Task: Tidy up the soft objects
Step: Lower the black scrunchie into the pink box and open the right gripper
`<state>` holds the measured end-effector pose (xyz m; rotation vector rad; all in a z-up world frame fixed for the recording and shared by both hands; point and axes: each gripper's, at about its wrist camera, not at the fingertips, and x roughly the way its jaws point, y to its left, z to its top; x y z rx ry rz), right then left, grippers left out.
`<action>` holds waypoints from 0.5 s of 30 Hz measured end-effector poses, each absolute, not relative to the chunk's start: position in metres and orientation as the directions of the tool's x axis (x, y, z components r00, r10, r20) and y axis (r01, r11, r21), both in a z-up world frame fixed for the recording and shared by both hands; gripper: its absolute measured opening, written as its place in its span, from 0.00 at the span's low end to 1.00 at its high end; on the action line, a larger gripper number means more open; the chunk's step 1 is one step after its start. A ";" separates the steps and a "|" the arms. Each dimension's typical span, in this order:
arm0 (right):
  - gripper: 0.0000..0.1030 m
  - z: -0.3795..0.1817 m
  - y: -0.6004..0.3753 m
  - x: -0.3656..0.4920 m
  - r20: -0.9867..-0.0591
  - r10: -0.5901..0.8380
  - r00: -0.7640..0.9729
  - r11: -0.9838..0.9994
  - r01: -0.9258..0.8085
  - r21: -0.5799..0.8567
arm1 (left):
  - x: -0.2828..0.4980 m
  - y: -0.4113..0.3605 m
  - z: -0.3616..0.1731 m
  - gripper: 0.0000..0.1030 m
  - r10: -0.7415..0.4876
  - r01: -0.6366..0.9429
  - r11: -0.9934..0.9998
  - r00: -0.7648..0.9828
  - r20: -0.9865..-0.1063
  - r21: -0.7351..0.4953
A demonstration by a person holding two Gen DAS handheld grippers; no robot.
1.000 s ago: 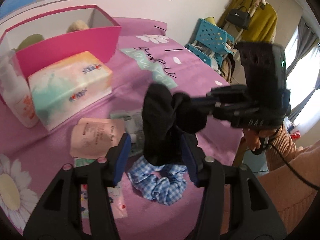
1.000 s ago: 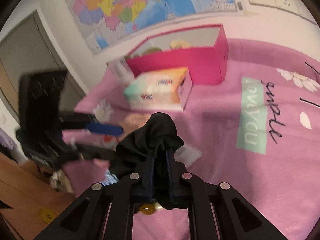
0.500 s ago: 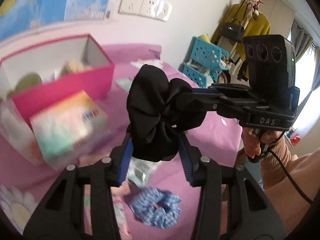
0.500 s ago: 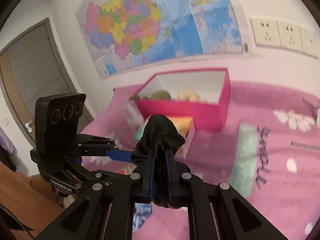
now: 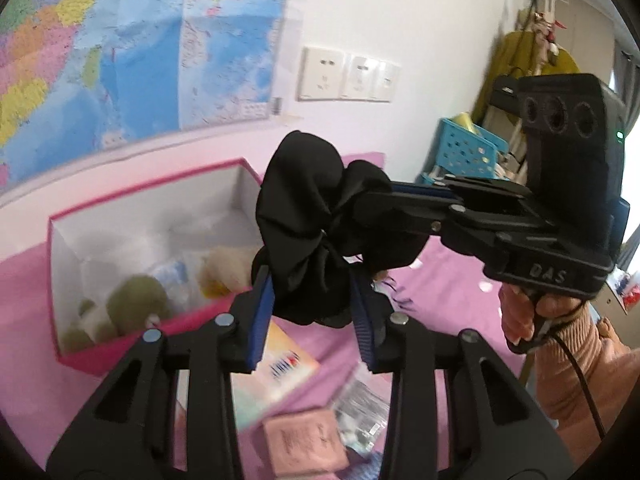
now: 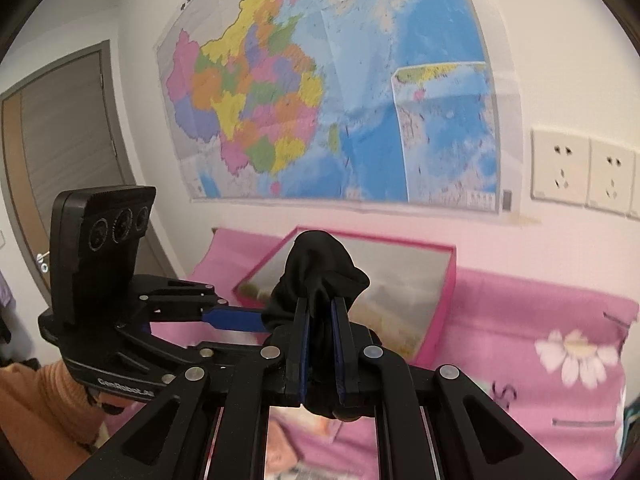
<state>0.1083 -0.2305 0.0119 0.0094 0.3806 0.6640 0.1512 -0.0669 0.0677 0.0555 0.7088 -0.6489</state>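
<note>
A black scrunchie (image 5: pixel 312 232) hangs in the air between both grippers. My left gripper (image 5: pixel 312 292) is closed around its lower part. My right gripper (image 6: pixel 320 308) is shut on its other side; it enters the left wrist view from the right (image 5: pixel 384 196). The scrunchie also shows in the right wrist view (image 6: pixel 316 268). The pink box (image 5: pixel 120 348) stands open behind and below, with plush toys (image 5: pixel 136 300) inside. In the right wrist view the box (image 6: pixel 436 312) lies just beyond the scrunchie.
A tissue pack (image 5: pixel 280 364), a pink sachet (image 5: pixel 304 440) and a clear packet (image 5: pixel 360 404) lie on the pink bed cover (image 5: pixel 452 300) below. A wall map (image 6: pixel 328 100) and sockets (image 6: pixel 580 168) are behind. A blue basket (image 5: pixel 464 148) stands at the right.
Both grippers have lifted the black scrunchie up from the bed and carried it toward the pink box. The checked scrunchie on the bed has dropped out of view.
</note>
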 end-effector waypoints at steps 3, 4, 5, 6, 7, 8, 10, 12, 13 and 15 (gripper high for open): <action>0.09 0.020 -0.225 0.127 -0.332 0.593 0.734 0.797 -0.593 0.112 | 0.173 -0.063 0.073 0.37 -0.516 0.544 0.822 0.588 -0.623 -0.168; 0.09 0.022 -0.223 0.133 -0.332 0.594 0.733 0.796 -0.594 0.113 | 0.181 -0.062 0.074 0.37 -0.511 0.536 0.827 0.587 -0.628 -0.172; 0.09 0.023 -0.221 0.141 -0.333 0.585 0.740 0.802 -0.587 0.105 | 0.188 -0.062 0.074 0.37 -0.508 0.528 0.830 0.585 -0.632 -0.179; 0.09 0.024 -0.219 0.148 -0.338 0.573 0.747 0.810 -0.578 0.095 | 0.198 -0.061 0.073 0.37 -0.502 0.516 0.836 0.581 -0.640 -0.188; 0.09 0.024 -0.216 0.156 -0.344 0.568 0.747 0.812 -0.576 0.092 | 0.202 -0.061 0.072 0.37 -0.498 0.510 0.839 0.580 -0.645 -0.189; 0.09 0.024 -0.215 0.162 -0.347 0.560 0.752 0.817 -0.569 0.086 | 0.210 -0.060 0.071 0.37 -0.487 0.496 0.847 0.582 -0.651 -0.190; 0.09 0.024 -0.210 0.176 -0.357 0.540 0.762 0.829 -0.555 0.070 | 0.224 -0.059 0.070 0.37 -0.476 0.477 0.856 0.580 -0.661 -0.198; 0.09 0.023 -0.208 0.189 -0.362 0.524 0.771 0.839 -0.540 0.066 | 0.233 -0.059 0.068 0.37 -0.465 0.463 0.864 0.580 -0.669 -0.199; 0.09 0.022 -0.207 0.194 -0.367 0.523 0.770 0.840 -0.538 0.069 | 0.237 -0.059 0.067 0.37 -0.461 0.459 0.866 0.578 -0.673 -0.198; 0.09 0.020 -0.205 0.205 -0.374 0.499 0.782 0.853 -0.518 0.055 | 0.247 -0.060 0.065 0.37 -0.443 0.442 0.876 0.578 -0.685 -0.193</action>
